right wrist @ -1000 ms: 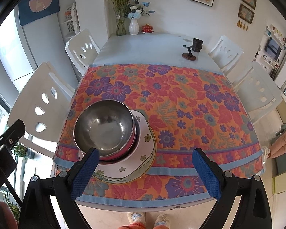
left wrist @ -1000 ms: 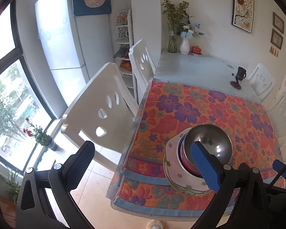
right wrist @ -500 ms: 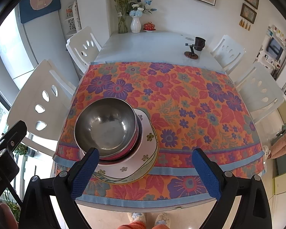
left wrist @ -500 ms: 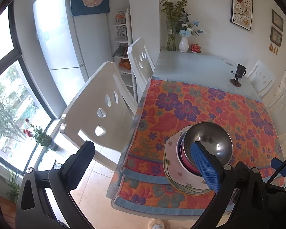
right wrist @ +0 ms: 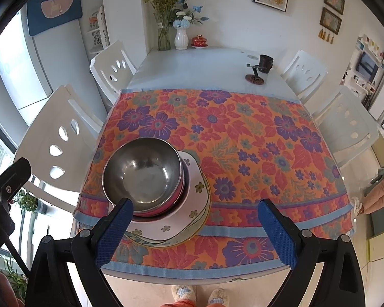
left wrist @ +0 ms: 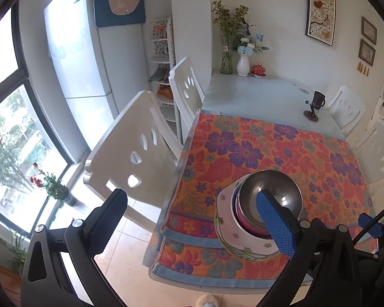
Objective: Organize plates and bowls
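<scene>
A steel bowl [right wrist: 142,170] [left wrist: 271,194] sits nested in a pink-sided bowl [right wrist: 176,197], and both rest on a stack of white flowered plates [right wrist: 192,215] [left wrist: 227,227] near the front left of the floral cloth [right wrist: 243,138]. My right gripper [right wrist: 194,223] is open above the table's near edge, its left finger in front of the bowl's rim. Held up and to the left of the table, my left gripper [left wrist: 192,217] is open with nothing between its fingers; its right finger overlaps the bowls in the view.
White chairs [right wrist: 64,133] [right wrist: 345,125] flank the table. A dark cup on a stand [right wrist: 262,66], vases of flowers [right wrist: 180,38] and a red lidded cup [right wrist: 199,41] stand at the far end. A person's hand [right wrist: 381,192] shows at right, slippers [right wrist: 199,295] below.
Both grippers have pulled back and risen slightly, so the table and stack look a little smaller. The stack has not moved and both grippers stay open.
</scene>
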`<state>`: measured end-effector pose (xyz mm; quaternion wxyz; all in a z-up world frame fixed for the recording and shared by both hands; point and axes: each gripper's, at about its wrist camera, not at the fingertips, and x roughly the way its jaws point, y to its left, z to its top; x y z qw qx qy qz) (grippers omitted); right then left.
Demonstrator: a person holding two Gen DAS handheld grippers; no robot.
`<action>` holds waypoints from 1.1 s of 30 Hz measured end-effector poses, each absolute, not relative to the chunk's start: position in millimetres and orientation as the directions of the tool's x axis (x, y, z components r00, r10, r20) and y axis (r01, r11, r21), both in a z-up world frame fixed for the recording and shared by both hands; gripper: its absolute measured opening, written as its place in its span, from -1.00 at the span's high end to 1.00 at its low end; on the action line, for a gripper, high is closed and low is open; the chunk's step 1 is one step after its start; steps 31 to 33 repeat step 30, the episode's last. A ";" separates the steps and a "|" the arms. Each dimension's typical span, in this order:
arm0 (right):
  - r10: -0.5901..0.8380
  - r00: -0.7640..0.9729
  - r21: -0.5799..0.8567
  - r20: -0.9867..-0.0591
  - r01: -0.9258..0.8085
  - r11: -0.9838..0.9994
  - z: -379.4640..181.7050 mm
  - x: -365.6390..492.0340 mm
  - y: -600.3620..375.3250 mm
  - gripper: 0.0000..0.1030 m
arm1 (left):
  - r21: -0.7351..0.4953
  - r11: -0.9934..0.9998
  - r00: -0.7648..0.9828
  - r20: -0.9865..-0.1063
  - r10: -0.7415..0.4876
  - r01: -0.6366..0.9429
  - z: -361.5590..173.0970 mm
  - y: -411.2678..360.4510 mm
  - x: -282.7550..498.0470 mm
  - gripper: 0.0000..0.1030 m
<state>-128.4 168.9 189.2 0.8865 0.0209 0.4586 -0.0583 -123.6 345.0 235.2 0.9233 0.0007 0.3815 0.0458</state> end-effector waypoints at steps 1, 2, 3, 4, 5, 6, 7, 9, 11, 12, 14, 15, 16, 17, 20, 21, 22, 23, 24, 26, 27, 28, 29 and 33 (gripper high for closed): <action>-0.083 0.570 -0.016 -0.817 0.122 0.992 189.0 -128.8 168.2 -0.88 | 0.034 0.996 0.704 -0.705 0.082 -0.082 235.3 344.4 -123.1 -0.96; -0.084 0.568 -0.017 -0.819 0.122 0.992 189.5 -129.2 168.2 -0.88 | 0.032 0.996 0.704 -0.706 0.079 -0.080 235.2 344.2 -123.5 -0.96; -0.084 0.566 -0.017 -0.820 0.124 0.992 189.6 -130.1 167.7 -0.88 | 0.030 0.997 0.705 -0.705 0.075 -0.076 235.5 343.0 -123.2 -0.96; -0.085 0.564 -0.016 -0.821 0.126 0.992 189.8 -130.8 167.0 -0.88 | 0.028 0.997 0.706 -0.705 0.071 -0.073 235.4 342.6 -123.4 -0.96; -0.087 0.562 -0.016 -0.822 0.129 0.991 189.9 -132.1 166.1 -0.88 | 0.024 0.997 0.706 -0.705 0.065 -0.068 235.4 341.5 -123.1 -0.96; -0.090 0.563 -0.018 -0.822 0.132 0.991 190.5 -133.8 165.1 -0.88 | 0.020 0.998 0.706 -0.706 0.060 -0.065 235.2 341.1 -122.8 -0.96; -0.095 0.563 -0.022 -0.821 0.135 0.991 190.9 -134.8 164.2 -0.88 | 0.016 0.998 0.704 -0.708 0.053 -0.059 235.0 339.6 -122.6 -0.96; -0.105 0.567 -0.028 -0.817 0.142 0.989 192.9 -137.9 161.5 -0.88 | 0.007 0.999 0.706 -0.707 0.041 -0.051 235.2 336.4 -123.7 -0.96; -0.109 0.576 -0.026 -0.810 0.151 0.988 196.3 -141.4 157.9 -0.88 | 0.012 0.999 0.709 -0.704 0.038 -0.042 236.4 330.9 -124.2 -0.96; -0.110 0.580 -0.026 -0.807 0.152 0.988 197.9 -142.6 156.4 -0.88 | 0.016 0.999 0.710 -0.703 0.039 -0.038 237.2 328.1 -124.3 -0.96; -0.109 0.586 -0.026 -0.803 0.149 0.989 200.2 -142.4 154.2 -0.88 | 0.021 0.999 0.712 -0.701 0.038 -0.033 239.1 324.2 -124.3 -0.96; -0.108 0.588 -0.025 -0.801 0.147 0.989 201.4 -142.0 152.9 -0.88 | 0.023 0.999 0.715 -0.698 0.040 -0.034 240.5 322.2 -124.5 -0.96; -0.104 0.592 -0.022 -0.799 0.144 0.989 202.8 -141.5 151.3 -0.88 | 0.027 0.999 0.717 -0.696 0.046 -0.038 241.6 320.0 -124.9 -0.96; -0.101 0.596 -0.022 -0.797 0.138 0.990 204.2 -140.8 149.9 -0.88 | 0.029 0.999 0.716 -0.696 0.053 -0.045 242.1 317.9 -124.8 -0.96; -0.102 0.603 -0.037 -0.791 0.119 0.992 205.0 -139.6 144.4 -0.88 | 0.017 0.998 0.702 -0.709 0.059 -0.067 241.1 311.3 -122.9 -0.96; -0.101 0.603 -0.041 -0.791 0.112 0.993 204.5 -139.3 142.1 -0.88 | 0.009 0.997 0.693 -0.719 0.058 -0.074 240.7 306.7 -122.1 -0.96; -0.099 0.599 -0.045 -0.794 0.105 0.993 203.4 -138.3 138.9 -0.88 | 0.004 0.997 0.688 -0.724 0.055 -0.075 240.7 303.7 -122.7 -0.96; -0.092 0.588 -0.045 -0.804 0.094 0.995 202.0 -136.3 134.2 -0.88 | 0.005 0.997 0.686 -0.725 0.057 -0.078 241.1 298.4 -123.6 -0.96; -0.083 0.583 -0.039 -0.808 0.088 0.995 201.2 -135.3 130.6 -0.88 | 0.011 0.996 0.689 -0.722 0.066 -0.084 241.6 293.4 -124.6 -0.96; -0.072 0.582 -0.028 -0.810 0.085 0.996 200.7 -134.0 119.8 -0.88 | 0.027 0.995 0.699 -0.709 0.089 -0.100 242.6 284.3 -127.8 -0.96; -0.068 0.581 -0.026 -0.811 0.080 0.996 200.6 -132.8 115.4 -0.88 | 0.028 0.994 0.714 -0.694 0.094 -0.104 243.5 280.1 -130.9 -0.96; -0.062 0.580 -0.025 -0.812 0.072 0.997 200.4 -131.7 110.4 -0.88 | 0.041 0.992 0.723 -0.681 0.112 -0.116 244.7 274.3 -133.2 -0.96; -0.060 0.579 -0.028 -0.813 0.065 0.998 200.1 -131.3 105.2 -0.88 | 0.059 0.991 0.726 -0.676 0.131 -0.124 245.5 267.7 -133.3 -0.96; -0.062 0.581 -0.035 -0.811 0.059 0.998 200.0 -131.2 99.2 -0.88 | 0.073 0.989 0.725 -0.674 0.142 -0.127 246.0 261.7 -132.9 -0.96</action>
